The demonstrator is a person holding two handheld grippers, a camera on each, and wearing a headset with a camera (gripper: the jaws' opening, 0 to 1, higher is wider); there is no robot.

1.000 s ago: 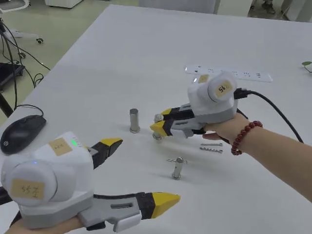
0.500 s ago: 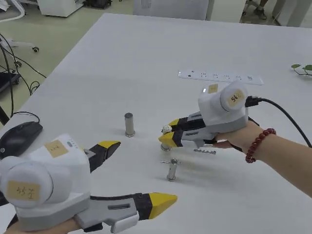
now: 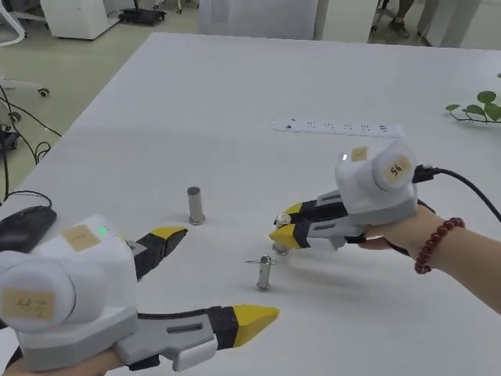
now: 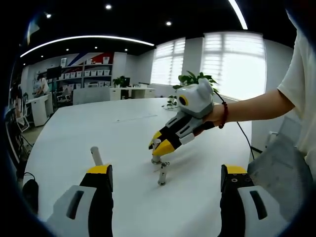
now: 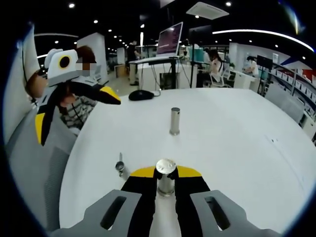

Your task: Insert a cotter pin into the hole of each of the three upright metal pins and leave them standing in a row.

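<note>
My right gripper (image 3: pixel 284 228) is shut on a short upright metal pin (image 5: pixel 166 176), its foot at or just above the white table (image 3: pixel 235 102). Just in front of it stands a second pin (image 3: pixel 264 270) with a cotter pin through its top. A third, bare pin (image 3: pixel 195 205) stands apart to the left. My left gripper (image 3: pixel 213 276) hovers open at the near left, holding nothing. In the left gripper view the right gripper (image 4: pixel 163 143) hangs over the held pin (image 4: pixel 156 159), beside the cottered pin (image 4: pixel 162 173) and the bare pin (image 4: pixel 96 155).
A white power strip (image 3: pixel 337 126) lies at the back of the table. A black mouse (image 3: pixel 16 227) sits at the left edge. A plant (image 3: pixel 476 106) pokes in at the far right. A black cable (image 3: pixel 470 188) trails from the right gripper.
My right gripper has carried its pin to the right, away from the bare pin and closer to the cottered one. The loose cotter pins by the hand are now hidden.
</note>
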